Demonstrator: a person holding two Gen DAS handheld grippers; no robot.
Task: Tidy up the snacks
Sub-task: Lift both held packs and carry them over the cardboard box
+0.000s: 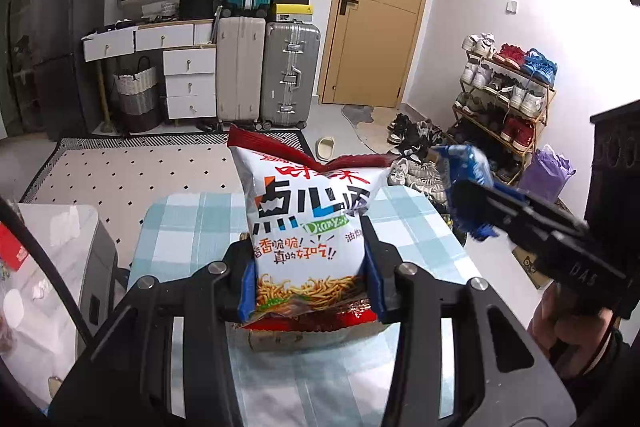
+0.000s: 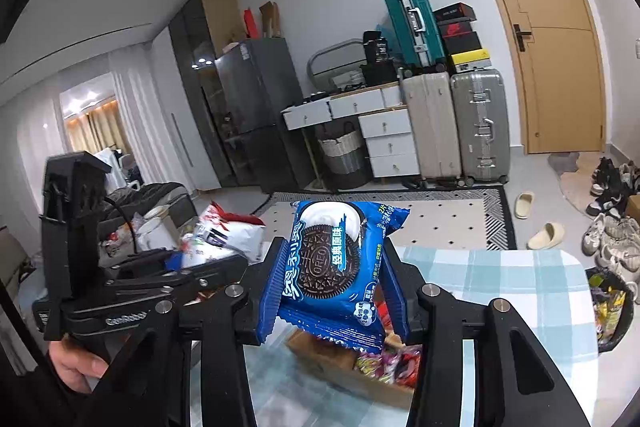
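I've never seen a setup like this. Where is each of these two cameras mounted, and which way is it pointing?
Left wrist: sits on the left gripper, looking along its jaws at the held noodle snack bag, over the checked table; the right gripper shows at right.
Right wrist: sits on the right gripper, looking at its Oreo pack, a snack box below; the left gripper and a hand show at left.
Shared: both face the suitcases and wooden door.
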